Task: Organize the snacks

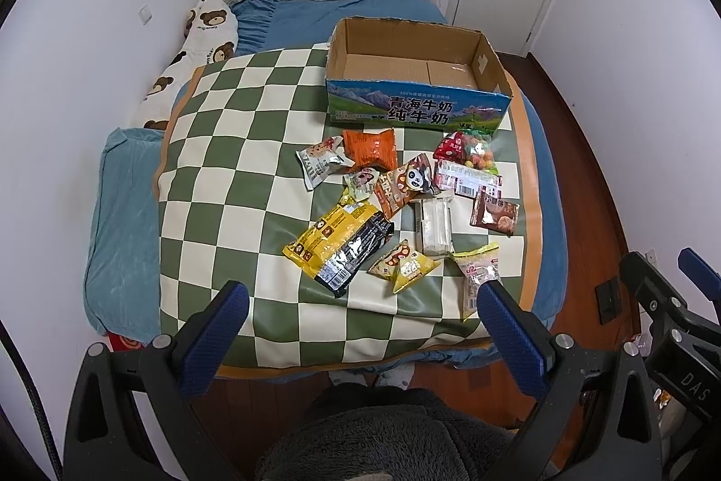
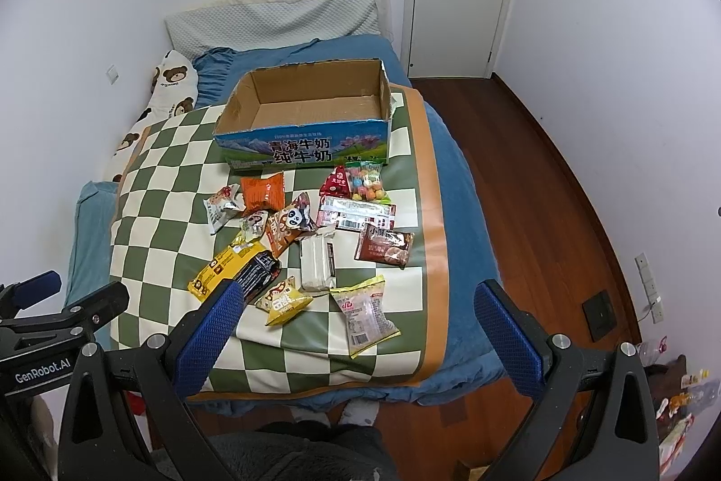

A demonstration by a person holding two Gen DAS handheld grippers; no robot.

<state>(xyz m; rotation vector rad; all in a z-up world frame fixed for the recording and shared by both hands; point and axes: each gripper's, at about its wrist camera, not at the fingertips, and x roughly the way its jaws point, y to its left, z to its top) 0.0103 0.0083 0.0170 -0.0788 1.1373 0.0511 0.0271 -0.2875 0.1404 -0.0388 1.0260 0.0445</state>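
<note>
1. Both tools are hovering at the near edge of the bed, nothing in either. The left gripper (image 1: 362,334) is standing wide open, and the right gripper (image 2: 360,339) is wide open too.
2. The snacks are lying in a loose pile on the checkered mat (image 1: 234,129), mid-to-right, w/ the open milk carton box (image 1: 417,98) sitting just beyond them at the far side. The box is looking empty.
3. Handling, as a judgement: all are looking like light, crinkly foil/plastic pkts, so probably slippery and soft, deforming under a pinch.
4. The yellow-black bag (image 1: 340,244) is the biggest and is lying near-left in the pile; I'd be pinching it at a sealed end, not the puffy middle.
5. The clear wrapped pkt (image 2: 365,312) is lying nearest the right tool. It's flat, so taking the crimped edge seems best.
6. The white block pkt (image 2: 317,262) is looking stiffer; gripping across its narrow width should be working.
7. The candy bag (image 2: 370,181), at the far right just beside the box, is holding small round sweets, likely shifting inside, so pinch the top seal.
8. The bed is soft underneath, so pressing down could be sinking the pkts.
</note>
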